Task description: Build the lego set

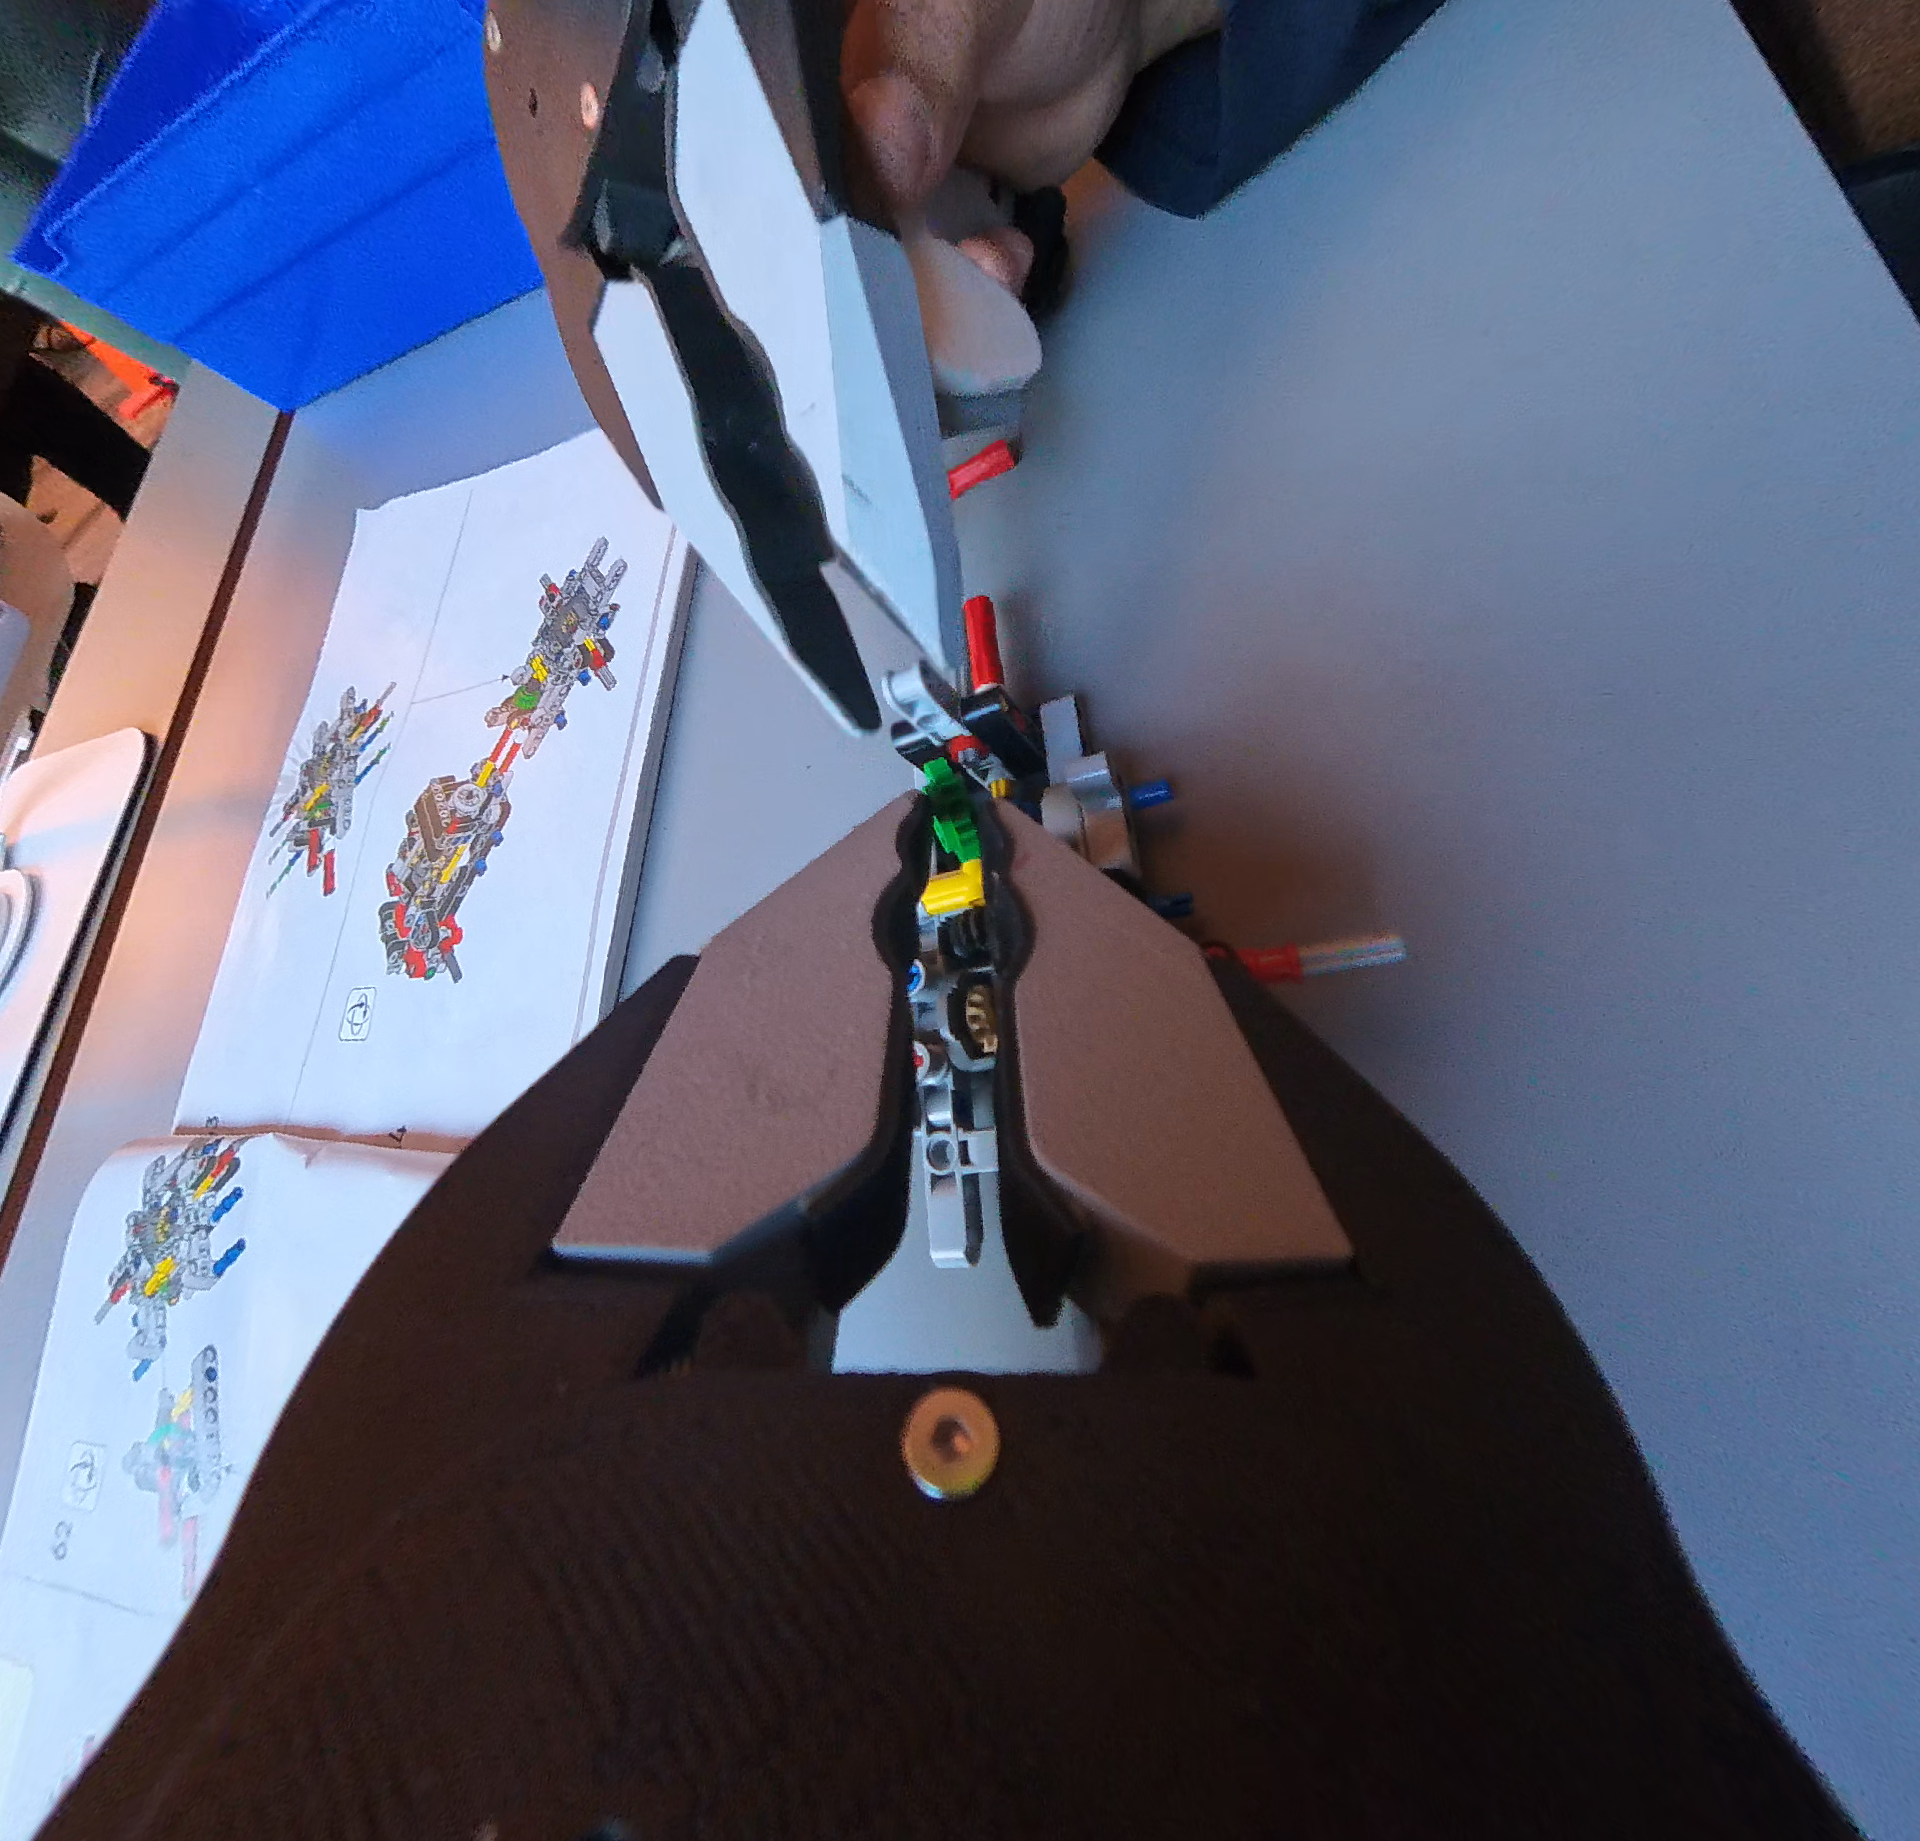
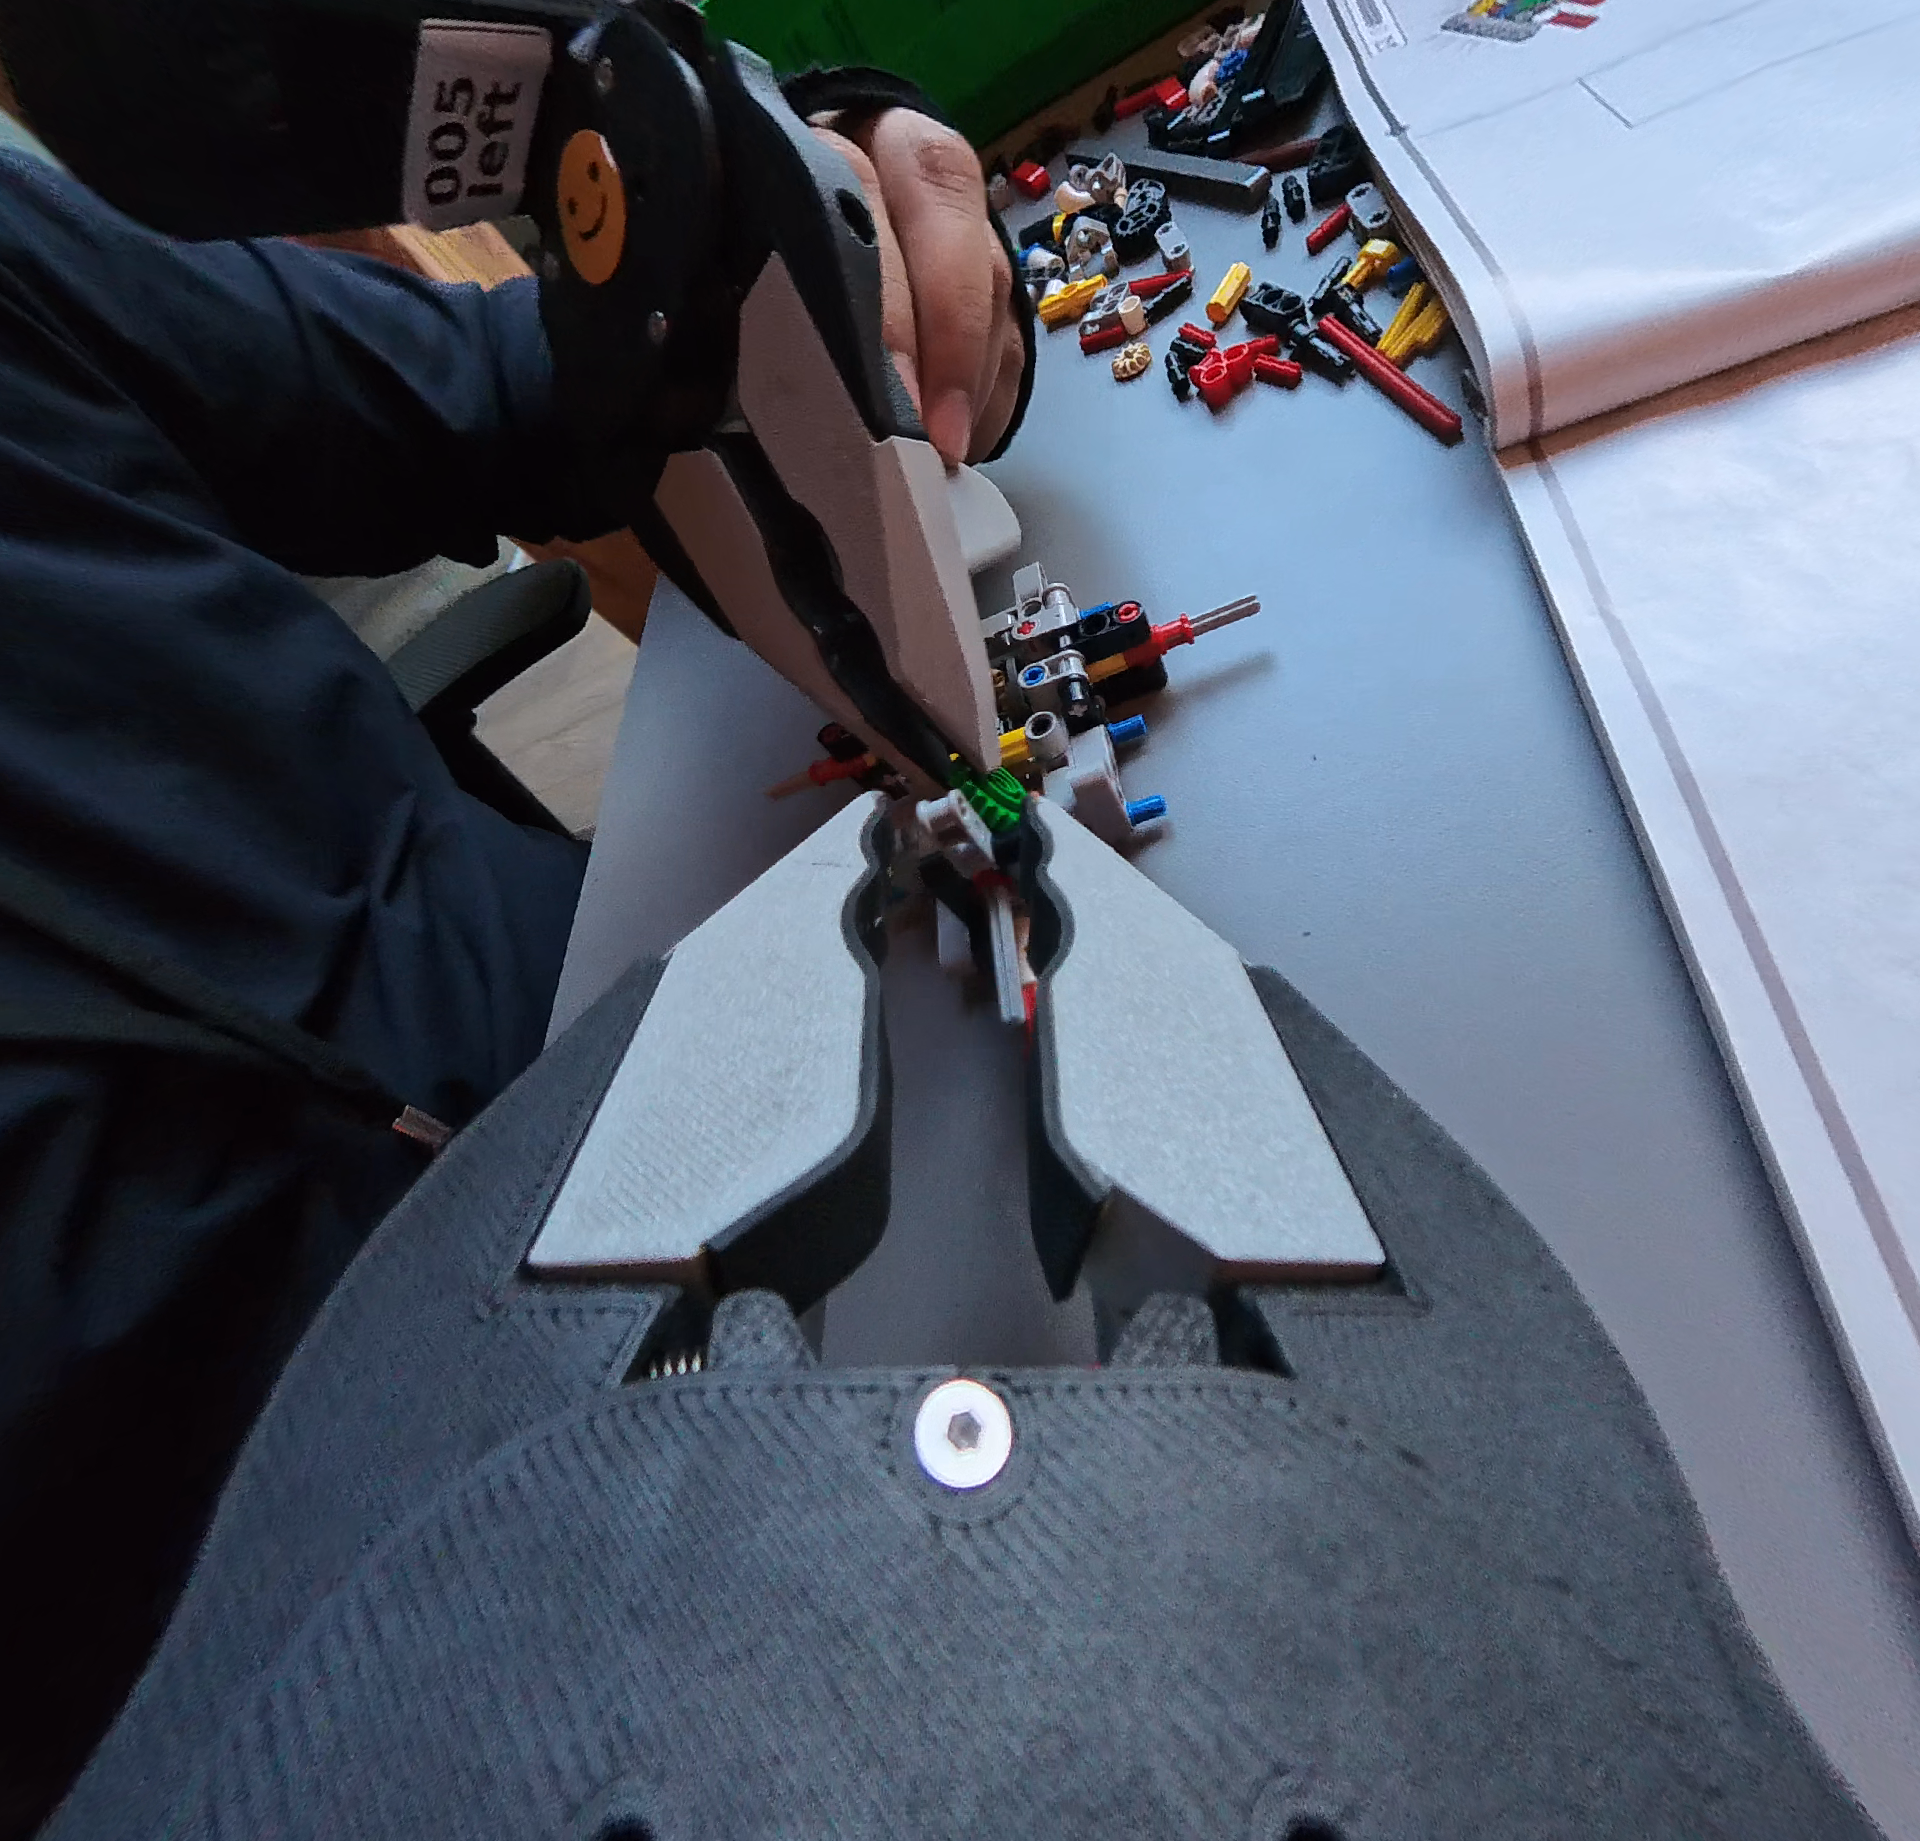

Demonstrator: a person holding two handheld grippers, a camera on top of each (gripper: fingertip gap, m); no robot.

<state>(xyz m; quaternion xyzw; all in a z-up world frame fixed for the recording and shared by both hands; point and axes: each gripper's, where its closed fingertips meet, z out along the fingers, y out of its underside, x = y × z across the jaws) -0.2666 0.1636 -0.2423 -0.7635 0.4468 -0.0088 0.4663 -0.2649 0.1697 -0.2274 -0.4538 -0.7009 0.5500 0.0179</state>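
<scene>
Both grippers clamped on the brick model: left on the green gear, right at six o'clock.

Two hand-held grippers meet tip to tip over a brick model; the left gripper, steered by a hand in a dark sleeve, pinches its green gear; the right gripper clamps the model's near end.
</scene>
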